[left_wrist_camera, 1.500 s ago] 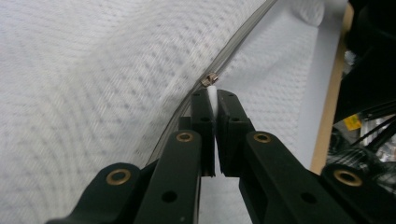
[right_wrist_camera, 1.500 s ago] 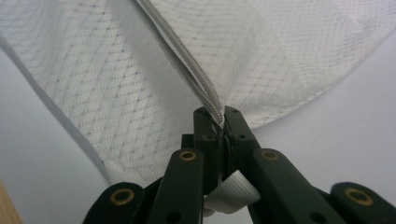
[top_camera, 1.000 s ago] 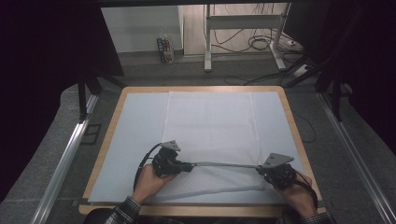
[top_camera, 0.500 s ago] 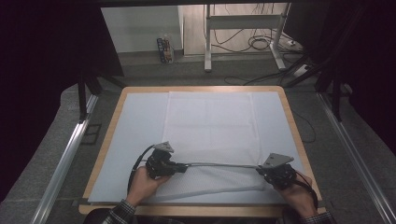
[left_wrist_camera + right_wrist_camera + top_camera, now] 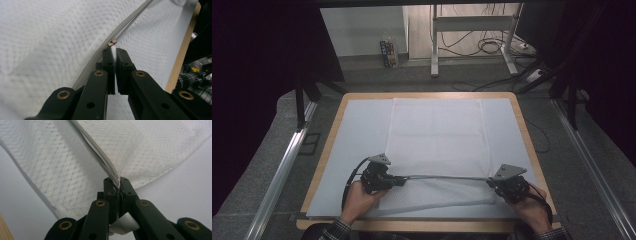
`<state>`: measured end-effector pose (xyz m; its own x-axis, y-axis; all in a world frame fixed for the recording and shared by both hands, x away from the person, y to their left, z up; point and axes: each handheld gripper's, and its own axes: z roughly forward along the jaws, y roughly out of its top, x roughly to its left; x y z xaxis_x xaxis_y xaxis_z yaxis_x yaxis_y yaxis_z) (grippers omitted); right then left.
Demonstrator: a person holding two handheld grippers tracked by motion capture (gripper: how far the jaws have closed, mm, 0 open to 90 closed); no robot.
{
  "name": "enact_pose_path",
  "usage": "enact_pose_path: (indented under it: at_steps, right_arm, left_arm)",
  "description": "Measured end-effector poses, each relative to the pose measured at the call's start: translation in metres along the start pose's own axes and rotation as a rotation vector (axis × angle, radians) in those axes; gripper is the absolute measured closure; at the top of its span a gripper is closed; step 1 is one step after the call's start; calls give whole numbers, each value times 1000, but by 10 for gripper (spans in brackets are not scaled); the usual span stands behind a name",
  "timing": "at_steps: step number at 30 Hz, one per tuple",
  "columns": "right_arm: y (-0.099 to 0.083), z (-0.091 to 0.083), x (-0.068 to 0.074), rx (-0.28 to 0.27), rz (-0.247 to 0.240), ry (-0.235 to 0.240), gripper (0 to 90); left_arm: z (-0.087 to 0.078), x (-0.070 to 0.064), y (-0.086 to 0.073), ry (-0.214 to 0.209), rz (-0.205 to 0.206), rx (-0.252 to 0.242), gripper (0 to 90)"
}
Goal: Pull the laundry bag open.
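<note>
Sliding leftward over the last second, the left gripper now sits farther from the right gripper, with a longer stretch of grey zipper taut between them. Both grippers are clamped: the left on the white zipper pull, the right on the zipper's end. A white mesh bag lies flat on the table, its zippered edge nearest the person. Judging by this, the zipper is mid-run; next, the left keeps pulling left while the right anchors. Bare surface remains leftward before the table's wooden rim.
</note>
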<state>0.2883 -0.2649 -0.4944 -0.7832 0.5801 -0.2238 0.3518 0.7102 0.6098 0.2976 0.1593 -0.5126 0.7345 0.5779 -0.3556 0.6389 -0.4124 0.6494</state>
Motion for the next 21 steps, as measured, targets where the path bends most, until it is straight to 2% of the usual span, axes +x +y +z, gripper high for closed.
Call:
enact_pose_path:
  at_steps: [7, 12, 16, 21]
  right_arm:
    - [-1, 0, -1, 2, 7, -1, 849]
    - [-1, 0, 0, 4, 10, 0, 848]
    - [-1, -1, 0, 5, 5, -2, 849]
    - [-1, 0, 0, 6, 6, 0, 849]
  left_arm:
    - [-9, 6, -9, 8, -30, -9, 874]
    - [-14, 8, -14, 23, -38, -9, 874]
    - [-20, 12, -20, 20, -66, -25, 874]
    - [-24, 14, -24, 34, -71, -26, 874]
